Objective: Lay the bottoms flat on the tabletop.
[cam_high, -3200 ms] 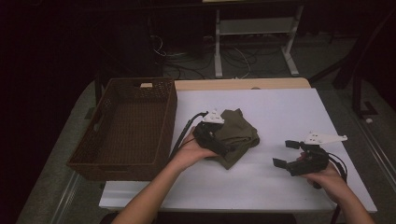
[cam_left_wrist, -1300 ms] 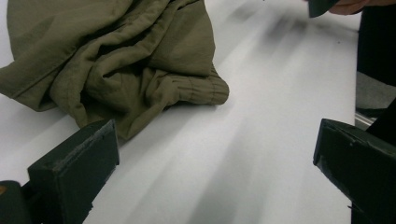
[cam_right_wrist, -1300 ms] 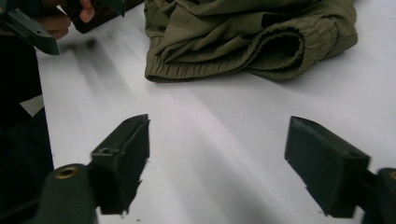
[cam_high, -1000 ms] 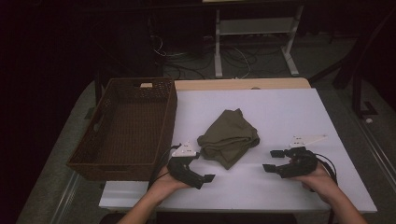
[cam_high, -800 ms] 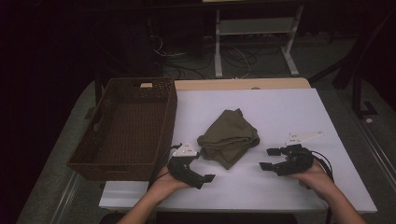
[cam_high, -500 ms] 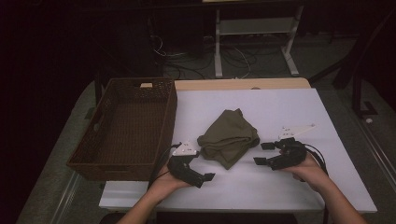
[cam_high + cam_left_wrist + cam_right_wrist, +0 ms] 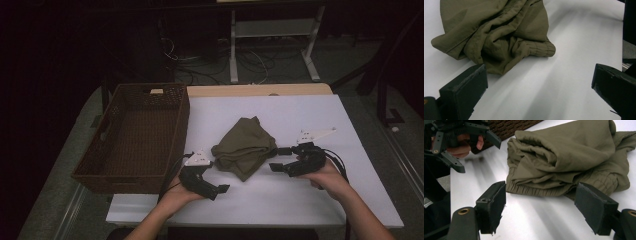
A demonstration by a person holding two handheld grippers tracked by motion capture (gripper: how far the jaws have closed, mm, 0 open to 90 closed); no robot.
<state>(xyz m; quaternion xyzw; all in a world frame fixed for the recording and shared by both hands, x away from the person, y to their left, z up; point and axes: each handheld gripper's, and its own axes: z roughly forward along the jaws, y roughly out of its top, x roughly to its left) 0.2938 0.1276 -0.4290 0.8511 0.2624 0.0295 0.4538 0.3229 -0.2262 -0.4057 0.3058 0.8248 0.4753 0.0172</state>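
A crumpled olive-green garment [image 7: 245, 147] lies in the middle of the white table [image 7: 300, 115]. My left gripper [image 7: 216, 186] rests near the front edge, just left of and below the garment, open and holding nothing. In the left gripper view the garment [image 7: 496, 32] lies beyond the wide-apart jaws of the left gripper [image 7: 539, 87], not touching them. My right gripper [image 7: 278, 159] sits at the garment's right edge, open, pointing left. In the right gripper view the garment's [image 7: 571, 157] elastic hem lies just past the right gripper's [image 7: 541, 205] spread jaws.
A brown wicker basket [image 7: 135, 135] stands at the table's left side, and its corner [image 7: 509, 126] shows in the right gripper view behind the left gripper [image 7: 461, 140]. Bare white tabletop lies in front of and to the right of the garment.
The left gripper has left the garment and drawn back to the front edge. Over the last second the right gripper has slid left, up to the garment's right edge.
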